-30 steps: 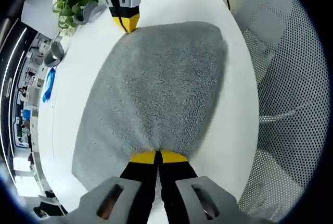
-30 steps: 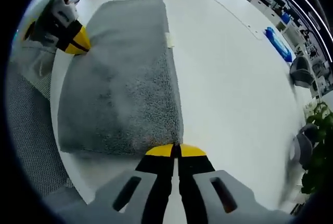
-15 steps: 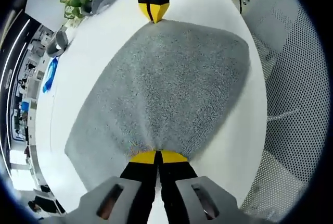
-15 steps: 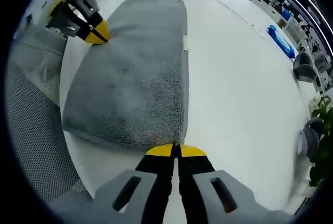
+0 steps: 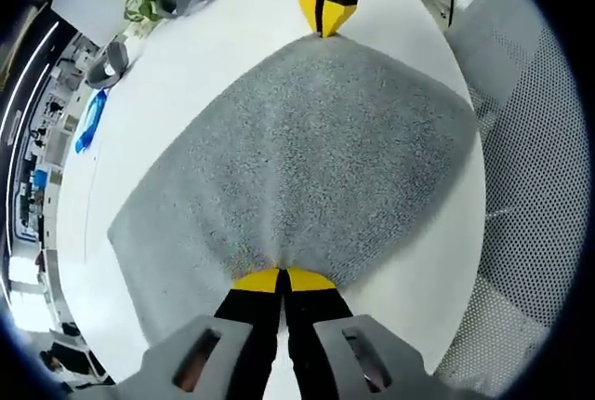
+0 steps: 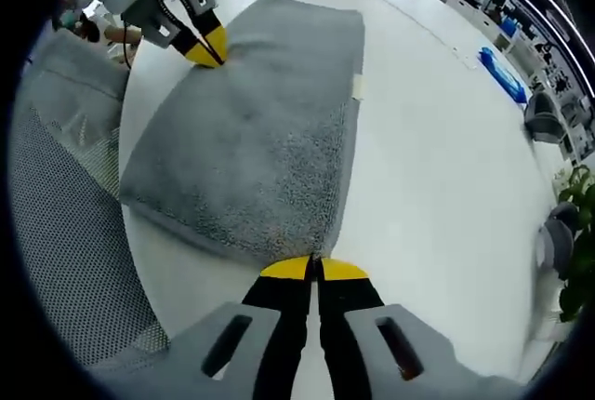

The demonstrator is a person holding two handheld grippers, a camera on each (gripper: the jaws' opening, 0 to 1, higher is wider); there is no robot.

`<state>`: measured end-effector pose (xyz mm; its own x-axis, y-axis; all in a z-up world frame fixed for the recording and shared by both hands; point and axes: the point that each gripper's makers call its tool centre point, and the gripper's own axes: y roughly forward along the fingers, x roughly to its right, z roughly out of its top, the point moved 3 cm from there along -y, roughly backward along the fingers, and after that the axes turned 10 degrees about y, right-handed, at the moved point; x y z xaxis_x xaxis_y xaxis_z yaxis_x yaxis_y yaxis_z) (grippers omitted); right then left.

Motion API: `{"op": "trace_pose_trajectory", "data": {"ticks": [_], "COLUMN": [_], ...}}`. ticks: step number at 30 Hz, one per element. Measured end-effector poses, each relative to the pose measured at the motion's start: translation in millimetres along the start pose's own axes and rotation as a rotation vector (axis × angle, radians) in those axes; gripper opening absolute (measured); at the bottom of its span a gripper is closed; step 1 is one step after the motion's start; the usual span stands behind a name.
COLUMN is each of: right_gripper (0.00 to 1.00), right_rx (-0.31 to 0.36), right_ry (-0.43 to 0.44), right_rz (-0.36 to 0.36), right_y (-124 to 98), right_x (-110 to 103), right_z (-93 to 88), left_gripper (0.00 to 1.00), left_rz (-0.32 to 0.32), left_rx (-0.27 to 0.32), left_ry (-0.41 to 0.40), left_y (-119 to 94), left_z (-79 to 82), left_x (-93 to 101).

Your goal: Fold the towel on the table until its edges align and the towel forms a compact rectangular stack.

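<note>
Towel (image 5: 297,158) swung round; both tools still pinching opposite corners.

The towel (image 5: 297,158) is grey cloth with a rough, nubbly terry pile, matt all over; in the right gripper view its hem at 12 o'clock looks flatter and carries a small pale label (image 6: 357,89), possibly woven. The table (image 6: 437,158) is smooth, white, faintly glossy. The left gripper (image 5: 283,279) has matt black jaws with yellow, plastic-looking tips. At 3 o'clock, a grey perforated mesh chair (image 5: 530,140).
</note>
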<state>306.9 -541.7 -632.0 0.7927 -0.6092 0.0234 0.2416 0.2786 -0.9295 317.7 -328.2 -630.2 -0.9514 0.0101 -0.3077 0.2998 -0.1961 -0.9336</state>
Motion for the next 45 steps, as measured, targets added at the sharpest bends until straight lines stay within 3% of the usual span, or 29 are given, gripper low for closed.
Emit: {"op": "trace_pose_trajectory", "data": {"ticks": [5, 32, 45], "right_gripper": [0.0, 0.0, 0.0], "right_rx": [0.026, 0.044, 0.05], "right_ry": [0.018, 0.053, 0.041], "right_rz": [0.01, 0.018, 0.013], "right_y": [-1.4, -2.3, -1.5], "right_x": [-6.7, -36.1, -49.9], "right_z": [-1.7, -3.9, -2.2], "left_gripper": [0.01, 0.01, 0.01], "left_rz": [0.001, 0.009, -0.046], "left_rx": [0.008, -0.024, -0.079], "left_ry": [-0.045, 0.01, 0.038], "left_y": [1.5, 8.7, 14.8], "left_z": [-3.5, -7.6, -5.9], "left_x": [-6.3, -28.0, -44.4]}}
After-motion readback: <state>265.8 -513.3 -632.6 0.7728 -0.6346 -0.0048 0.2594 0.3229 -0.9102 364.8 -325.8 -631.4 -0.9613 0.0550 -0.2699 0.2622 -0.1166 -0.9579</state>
